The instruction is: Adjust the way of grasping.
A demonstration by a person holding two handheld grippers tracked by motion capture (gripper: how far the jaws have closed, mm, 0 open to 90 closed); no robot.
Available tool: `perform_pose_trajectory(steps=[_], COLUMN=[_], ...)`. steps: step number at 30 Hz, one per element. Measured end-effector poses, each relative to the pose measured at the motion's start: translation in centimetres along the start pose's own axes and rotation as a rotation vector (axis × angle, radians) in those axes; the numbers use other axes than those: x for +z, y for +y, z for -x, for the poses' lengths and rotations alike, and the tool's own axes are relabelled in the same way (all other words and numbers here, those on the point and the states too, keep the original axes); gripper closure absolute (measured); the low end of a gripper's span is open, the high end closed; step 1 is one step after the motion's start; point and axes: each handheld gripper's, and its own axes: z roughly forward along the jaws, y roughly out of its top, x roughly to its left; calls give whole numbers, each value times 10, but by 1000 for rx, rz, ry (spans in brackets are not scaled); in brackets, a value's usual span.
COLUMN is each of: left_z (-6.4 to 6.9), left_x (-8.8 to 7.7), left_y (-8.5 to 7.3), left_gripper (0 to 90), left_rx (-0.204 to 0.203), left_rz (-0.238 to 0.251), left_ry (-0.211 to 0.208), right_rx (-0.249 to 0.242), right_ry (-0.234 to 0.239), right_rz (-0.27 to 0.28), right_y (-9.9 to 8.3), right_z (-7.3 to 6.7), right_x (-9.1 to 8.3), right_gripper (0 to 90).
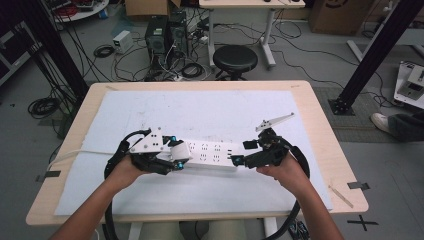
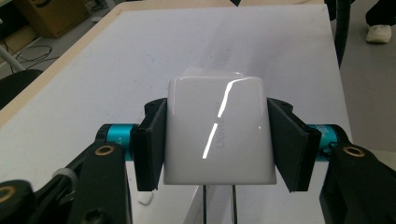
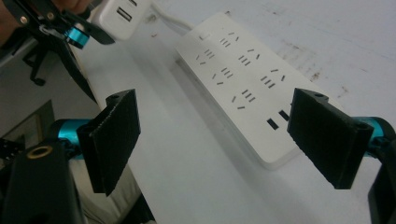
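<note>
The white charger (image 2: 219,130) sits clamped between the left gripper (image 2: 217,144) pads, its two prongs showing below in the left gripper view; the high view places it over the left end of the power strip (image 1: 212,152). The right gripper (image 3: 224,140) stands wide, bare, at the strip's near end, sockets plain in its own view

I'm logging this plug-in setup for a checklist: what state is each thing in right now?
left gripper: shut on the white charger, pads pressing its two sides.
white charger: held off the table, prongs bare, not plugged in.
power strip: lying flat on the white mat, sockets facing up, all visible sockets empty.
right gripper: open, jaws wide apart by the strip's near end, nothing between the pads.
</note>
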Motion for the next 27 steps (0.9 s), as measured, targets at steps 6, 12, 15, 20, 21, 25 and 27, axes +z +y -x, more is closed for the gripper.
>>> perform_pose_trajectory(steps=[6, 12, 15, 20, 21, 25, 27], left_z=[6, 12, 13, 16, 16, 16, 17], left_x=[11, 23, 28, 35, 36, 43, 46], left_y=[6, 9, 10, 14, 15, 16, 16], left_gripper=[426, 426, 425, 426, 426, 425, 426], left_rx=[29, 52, 55, 78, 80, 79, 82], left_rz=[-10, -21, -23, -20, -16, -10, -14], left_ry=[-19, -28, -26, -23, -19, -28, -32], right_rx=[37, 90, 128, 165, 171, 190, 207], right_ry=[57, 91, 121, 140, 144, 159, 168], right_rz=[19, 5, 5, 2, 6, -2, -17], right_y=[5, 9, 10, 11, 11, 13, 14], right_z=[0, 0, 0, 3, 3, 3, 2], right_x=[4, 8, 11, 16, 16, 19, 19], right_gripper=[175, 175, 175, 179, 179, 179, 179])
